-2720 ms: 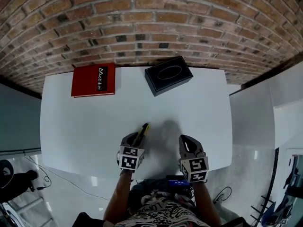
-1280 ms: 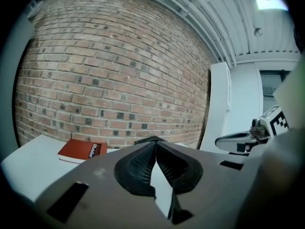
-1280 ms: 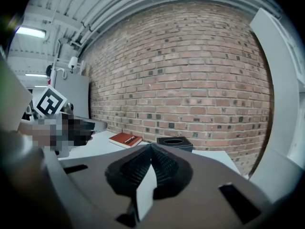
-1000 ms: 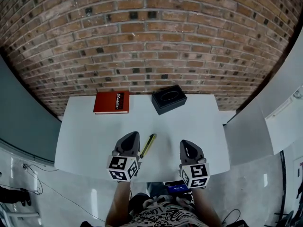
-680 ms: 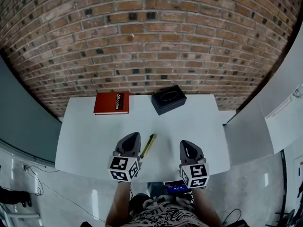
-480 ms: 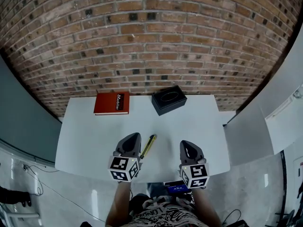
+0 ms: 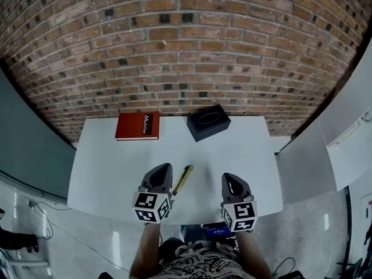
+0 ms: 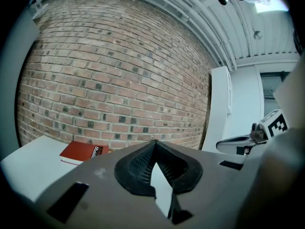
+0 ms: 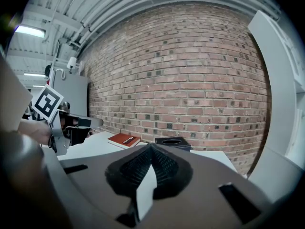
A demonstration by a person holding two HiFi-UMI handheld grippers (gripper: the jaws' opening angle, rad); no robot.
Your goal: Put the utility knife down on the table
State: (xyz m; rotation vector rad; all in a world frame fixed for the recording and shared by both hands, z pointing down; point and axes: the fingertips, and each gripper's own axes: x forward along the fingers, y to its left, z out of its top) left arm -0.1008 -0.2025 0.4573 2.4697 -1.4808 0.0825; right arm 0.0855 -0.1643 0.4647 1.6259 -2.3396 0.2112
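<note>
The utility knife (image 7: pixel 182 179), yellow and black, lies flat on the white table (image 7: pixel 110 161), pointing away from me. It sits just right of my left gripper (image 7: pixel 162 168), apart from it, and does not show in either gripper view. The left gripper's (image 8: pixel 153 142) jaws meet at the tips with nothing between them. Further right, my right gripper (image 7: pixel 228 178) hovers over the table's near edge. Its (image 9: pixel 150 146) jaws are also shut and empty.
A red book (image 7: pixel 137 125) lies at the table's far left and a black box (image 7: pixel 208 121) with an oval top opening stands at the far middle. A brick wall (image 7: pixel 186 51) rises behind the table. A white cabinet (image 7: pixel 349 150) stands to the right.
Early on the knife was at the left gripper's jaws; now it lies loose beside that gripper. The head view has pulled back. Nothing has moved in the last second.
</note>
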